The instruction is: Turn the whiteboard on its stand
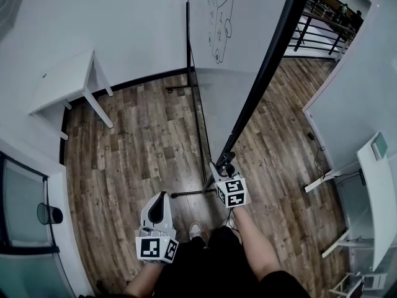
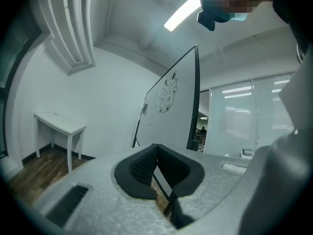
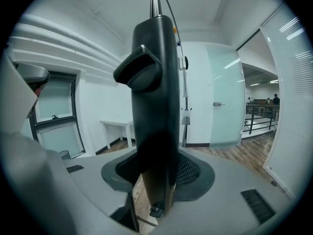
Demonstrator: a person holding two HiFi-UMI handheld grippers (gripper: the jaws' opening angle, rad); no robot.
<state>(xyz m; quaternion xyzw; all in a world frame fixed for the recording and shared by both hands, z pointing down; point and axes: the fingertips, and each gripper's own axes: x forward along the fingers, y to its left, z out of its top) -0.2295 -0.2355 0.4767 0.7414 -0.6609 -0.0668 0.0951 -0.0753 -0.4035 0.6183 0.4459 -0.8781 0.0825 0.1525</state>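
The whiteboard [image 1: 236, 54] stands on a thin black stand [image 1: 197, 123] and shows almost edge-on, with a drawing near its top. Its black side frame [image 1: 267, 67] runs down to my right gripper [image 1: 227, 164], which is shut on the frame's lower end. In the right gripper view the black frame piece [image 3: 154, 106], bearing a knob [image 3: 139, 72], fills the gap between the jaws of the right gripper [image 3: 159, 180]. My left gripper [image 1: 159, 205] hangs lower left, apart from the stand, shut and holding nothing. From the left gripper [image 2: 156, 153] the whiteboard [image 2: 171, 111] stands ahead.
A white table [image 1: 65, 79] stands against the left wall. A black bin [image 1: 48, 214] sits by the glass at lower left. The stand's foot bar [image 1: 189, 194] lies near the person's shoe [image 1: 195, 230]. White desks [image 1: 381, 197] line the right side; a railing [image 1: 316, 30] is at upper right.
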